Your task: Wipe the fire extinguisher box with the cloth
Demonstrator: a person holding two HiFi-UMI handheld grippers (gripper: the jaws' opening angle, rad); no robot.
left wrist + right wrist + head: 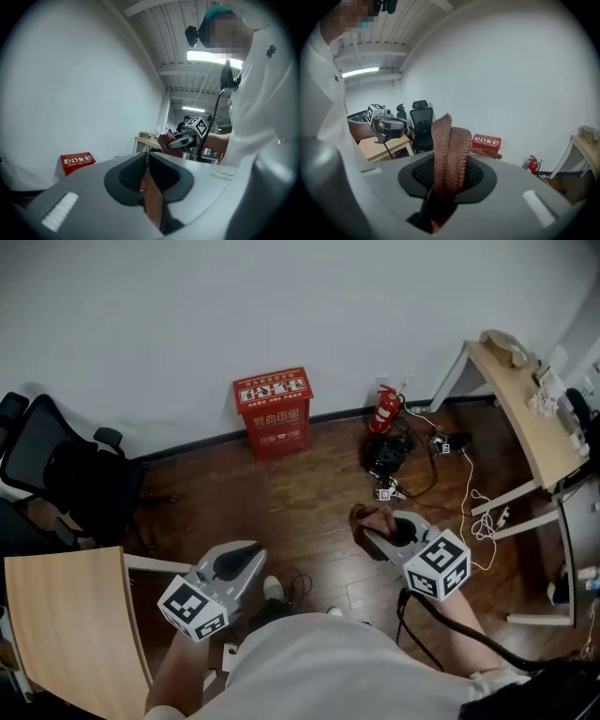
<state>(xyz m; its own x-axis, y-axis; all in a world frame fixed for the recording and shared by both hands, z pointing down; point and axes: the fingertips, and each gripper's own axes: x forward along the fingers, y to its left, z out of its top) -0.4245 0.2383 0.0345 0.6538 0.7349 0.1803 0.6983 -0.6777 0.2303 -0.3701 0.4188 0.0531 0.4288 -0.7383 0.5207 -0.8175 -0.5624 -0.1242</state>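
Above wood floor: right hand-held gripper tight on cloth, left hand-held gripper closed.

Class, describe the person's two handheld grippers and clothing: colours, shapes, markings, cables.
The left gripper and right gripper are grey shells tapering to two jaws lined with black ribbed pads. Each carries a white cube with black square markers. A black cable trails from the right one. The person wears a white top.

A black office chair stands near a light wooden table.
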